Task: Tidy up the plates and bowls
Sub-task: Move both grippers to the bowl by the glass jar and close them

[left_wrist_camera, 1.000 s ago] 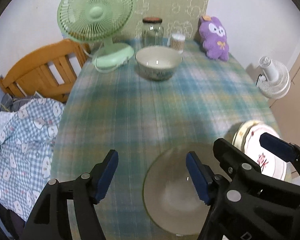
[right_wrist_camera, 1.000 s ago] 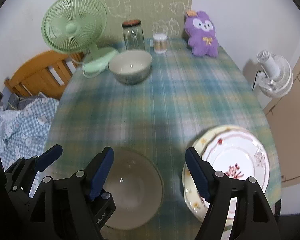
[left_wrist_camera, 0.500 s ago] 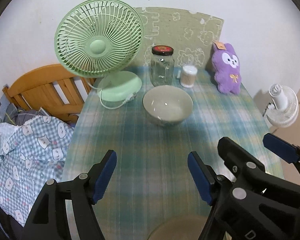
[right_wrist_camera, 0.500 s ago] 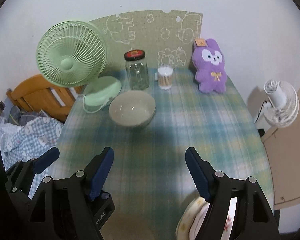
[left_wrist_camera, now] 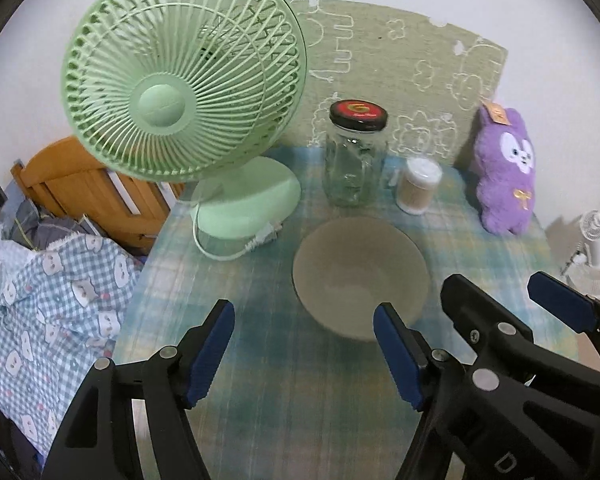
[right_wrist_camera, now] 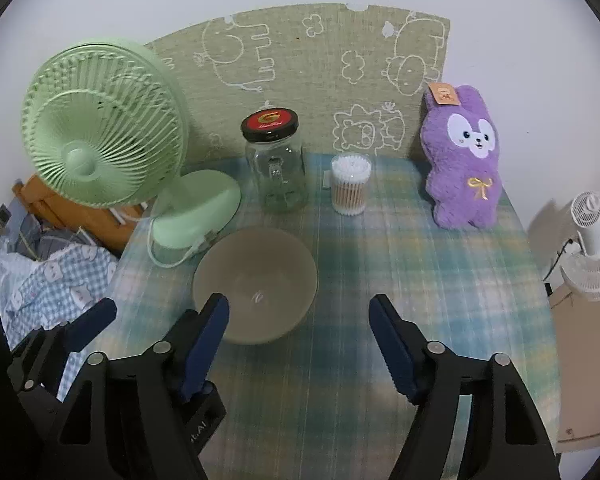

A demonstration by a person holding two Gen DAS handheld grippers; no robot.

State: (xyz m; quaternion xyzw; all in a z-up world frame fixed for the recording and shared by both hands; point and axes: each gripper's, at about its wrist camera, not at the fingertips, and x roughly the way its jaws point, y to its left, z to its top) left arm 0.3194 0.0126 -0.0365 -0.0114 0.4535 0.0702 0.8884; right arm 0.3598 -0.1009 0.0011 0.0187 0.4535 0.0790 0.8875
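Bowl, one: beige, round, deep-walled, standing upright on my bench, on the plaid cloth, near the base of the green fan and in front of the glass jar.

Handling, as I judge it: ceramic or stoneware by its look, so stiff, fairly heavy for its kind, smooth and likely slippery at the rim, and breakable if dropped. Best hold is across the rim wall, one pad inside and one outside, at the near edge.

My left gripper: jaws wide apart, holding nothing, right pad just before the bowl's near rim. My right gripper: jaws wide apart, empty, left pad over the bowl's near edge; contact I cannot tell.

Count in view:
- bowls, one
- plates, none visible
- green fan, one
- white fan, one
- glass jar, one
- cotton-swab tub, one
- purple plush rabbit, one
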